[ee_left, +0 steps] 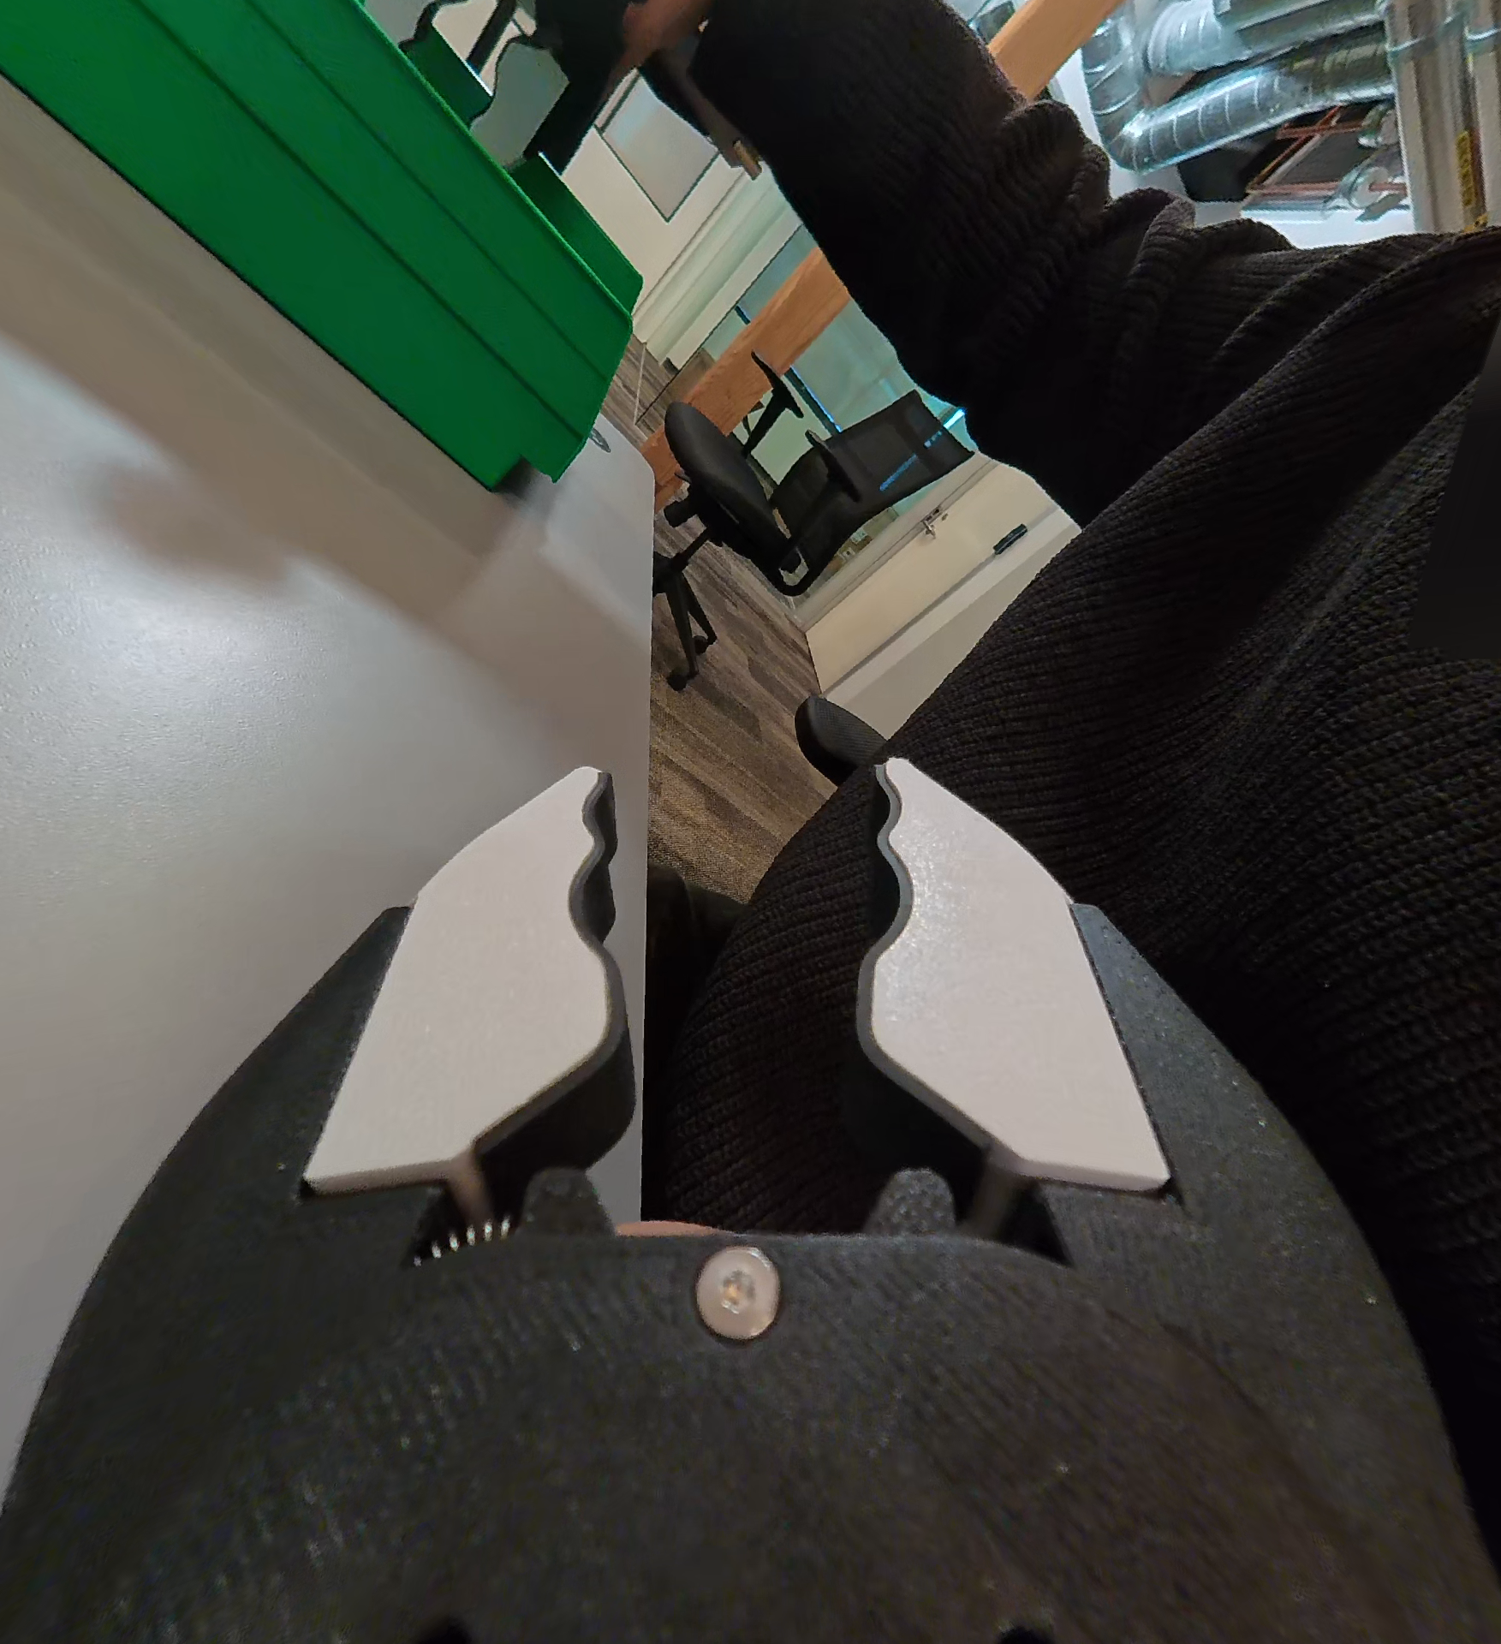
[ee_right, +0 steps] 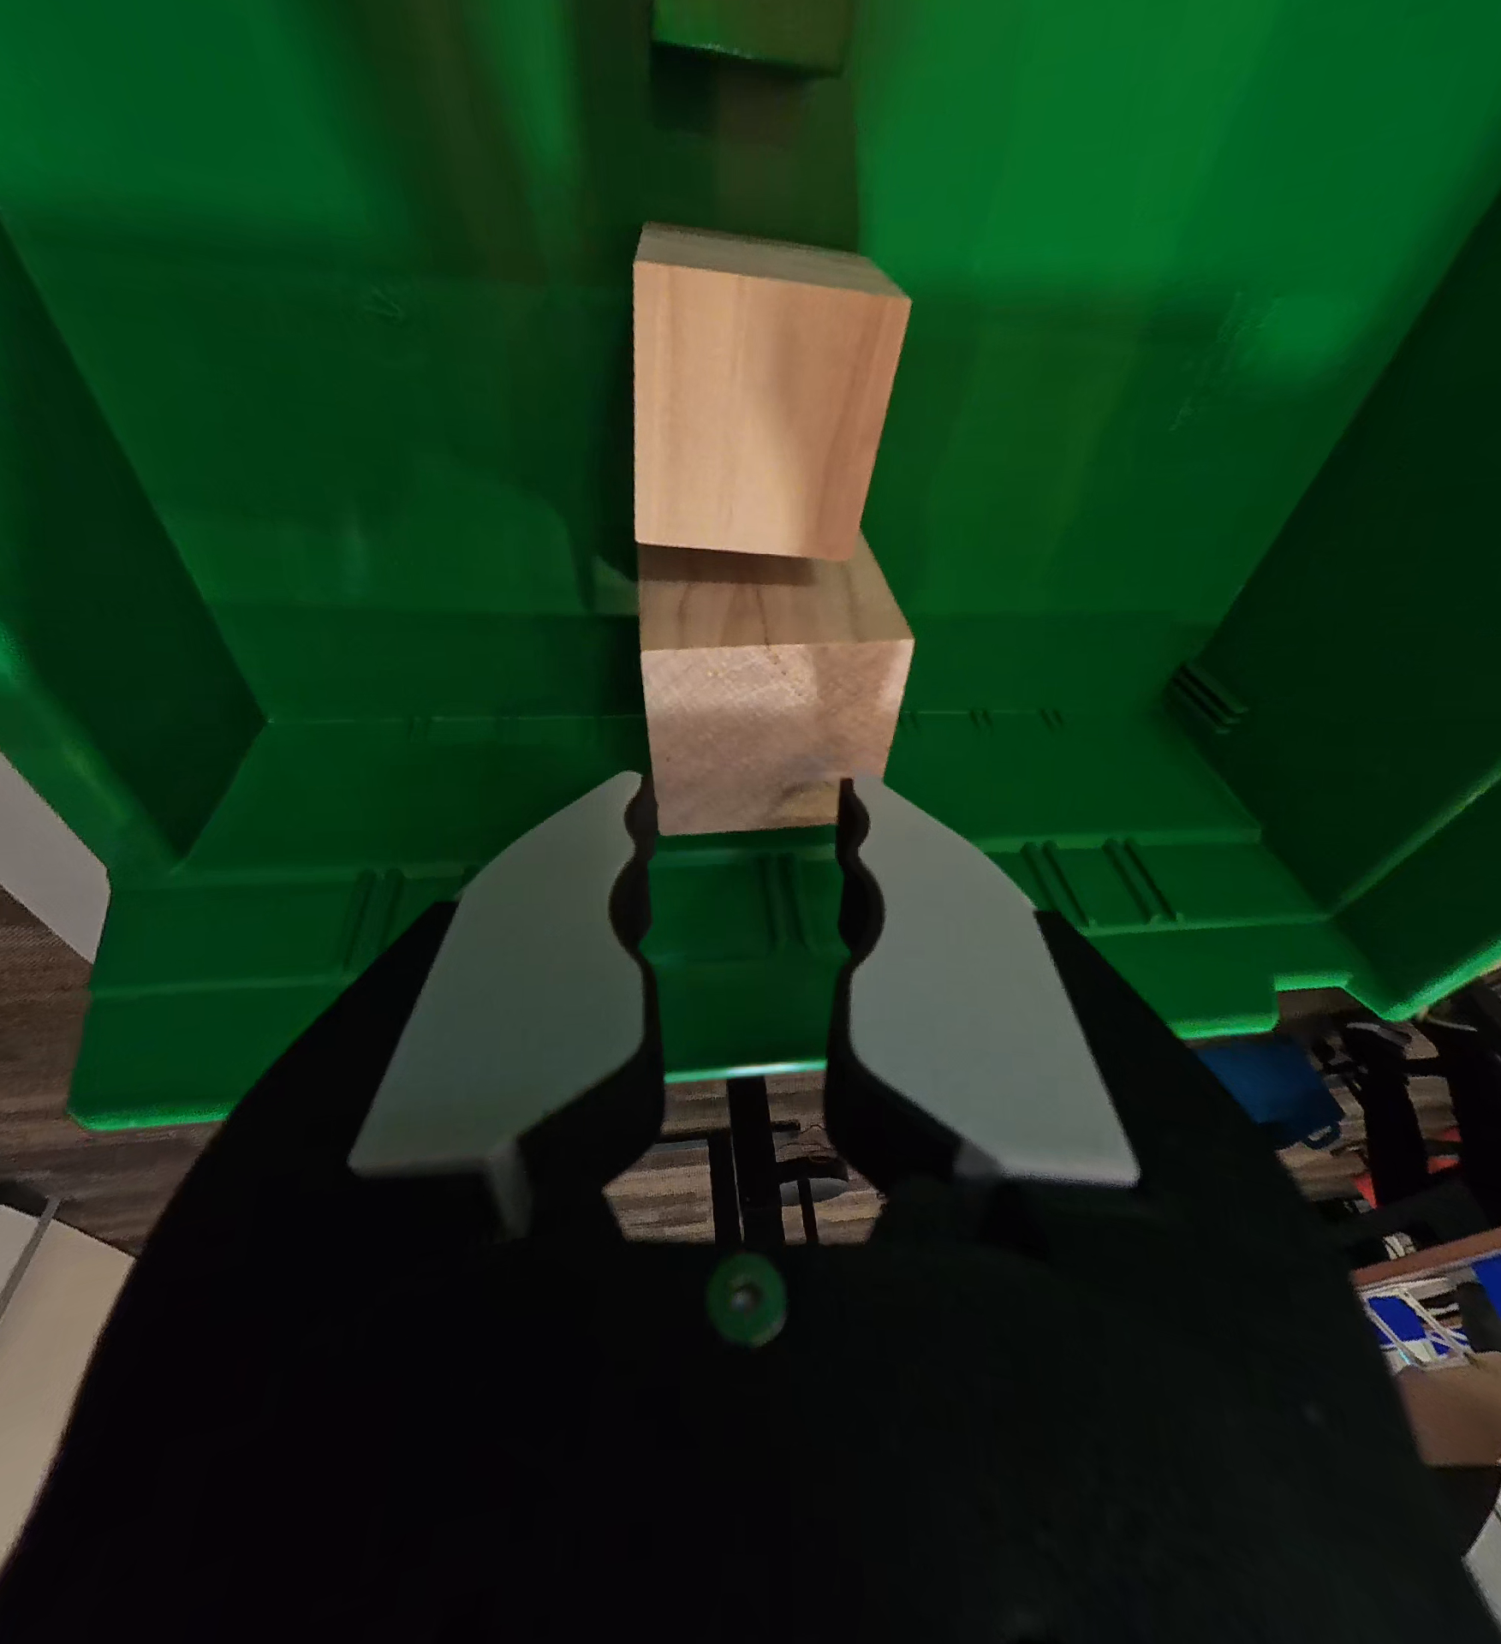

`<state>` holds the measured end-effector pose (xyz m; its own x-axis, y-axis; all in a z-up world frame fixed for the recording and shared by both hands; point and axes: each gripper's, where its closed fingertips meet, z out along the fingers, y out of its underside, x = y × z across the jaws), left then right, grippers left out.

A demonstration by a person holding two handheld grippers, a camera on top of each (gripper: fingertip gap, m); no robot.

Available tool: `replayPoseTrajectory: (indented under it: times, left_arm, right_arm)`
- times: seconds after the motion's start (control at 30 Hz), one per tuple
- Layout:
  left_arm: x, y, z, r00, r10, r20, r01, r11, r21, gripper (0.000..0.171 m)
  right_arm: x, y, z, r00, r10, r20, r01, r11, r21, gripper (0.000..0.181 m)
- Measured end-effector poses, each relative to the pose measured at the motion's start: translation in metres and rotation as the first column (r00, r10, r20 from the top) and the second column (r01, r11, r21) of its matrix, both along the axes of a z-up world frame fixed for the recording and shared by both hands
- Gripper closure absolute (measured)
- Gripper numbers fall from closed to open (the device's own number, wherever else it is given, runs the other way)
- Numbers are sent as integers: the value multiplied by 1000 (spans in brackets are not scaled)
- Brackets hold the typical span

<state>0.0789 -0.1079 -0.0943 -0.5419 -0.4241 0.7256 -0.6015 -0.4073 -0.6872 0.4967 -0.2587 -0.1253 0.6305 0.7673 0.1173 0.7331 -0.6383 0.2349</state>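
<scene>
Our right gripper (ee_right: 746, 792) pinches a pale wood block (ee_right: 769, 729) at its fingertips; its long axis points straight ahead into the green bin (ee_right: 284, 445). Left gripper (ee_left: 745, 783) gapes, holding nothing.

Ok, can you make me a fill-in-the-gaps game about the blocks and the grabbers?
1. The right gripper is shut on a ____ block.
2. The bin around the blocks is coloured ____.
3. The left gripper is open and holds ____.
4. The number of wooden blocks in view is ____.

Missing words: wooden; green; nothing; two
</scene>
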Motion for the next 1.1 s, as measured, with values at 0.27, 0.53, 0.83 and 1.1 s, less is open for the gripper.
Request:
replayPoseTrajectory:
  times: [0.27,0.53,0.83,1.1]
  left_arm:
    - [-1,1,6,1000,5,23,-5,1000,3,116]
    - [3,12,20,992,93,87,-95,995,20,116]
    - [11,62,11,932,358,65,-364,919,151,102]
    - [4,90,13,904,414,103,-426,878,216,80]
  right_arm:
    - [-38,21,45,958,-190,-213,235,949,212,134]
    - [-192,97,167,690,148,-709,583,467,665,135]
    - [-310,148,148,116,420,-900,967,159,199,137]
    - [-415,189,88,16,252,-968,879,458,133,75]
